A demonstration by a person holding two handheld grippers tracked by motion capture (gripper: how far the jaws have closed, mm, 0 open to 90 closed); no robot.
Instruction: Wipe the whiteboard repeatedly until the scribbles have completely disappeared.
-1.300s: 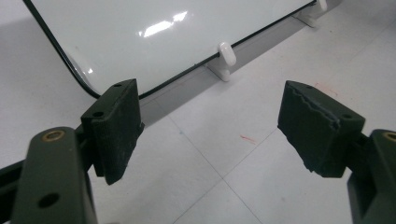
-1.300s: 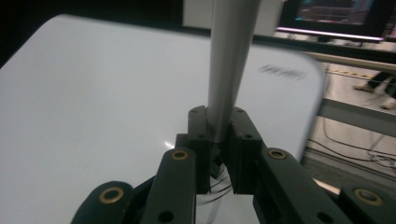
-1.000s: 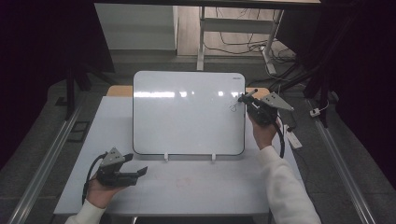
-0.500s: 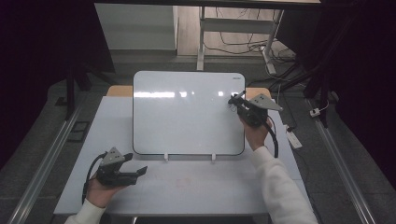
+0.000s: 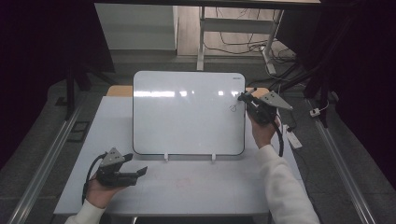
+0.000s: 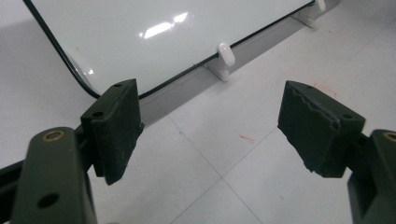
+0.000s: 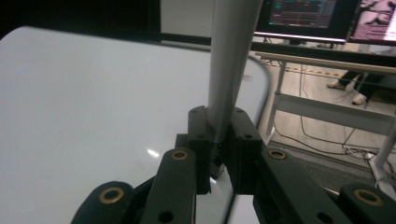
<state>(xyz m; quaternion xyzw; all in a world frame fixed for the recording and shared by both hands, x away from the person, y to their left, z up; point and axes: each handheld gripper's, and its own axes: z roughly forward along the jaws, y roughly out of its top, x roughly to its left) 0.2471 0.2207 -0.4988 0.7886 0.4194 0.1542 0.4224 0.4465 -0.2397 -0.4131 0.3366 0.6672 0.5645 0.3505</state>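
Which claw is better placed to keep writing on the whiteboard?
Right. The right claw is shut on the marker at the whiteboard, beside the small mark. The left claw hangs open and empty over the table.

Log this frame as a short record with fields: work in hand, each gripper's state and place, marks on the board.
work: writing on the whiteboard with a marker
right gripper: shut on marker, at the board's upper right
left gripper: open, nothing between its jaws, above the table in front of the board
board: propped up on white clips
marks: one small dark scribble near the marker tip
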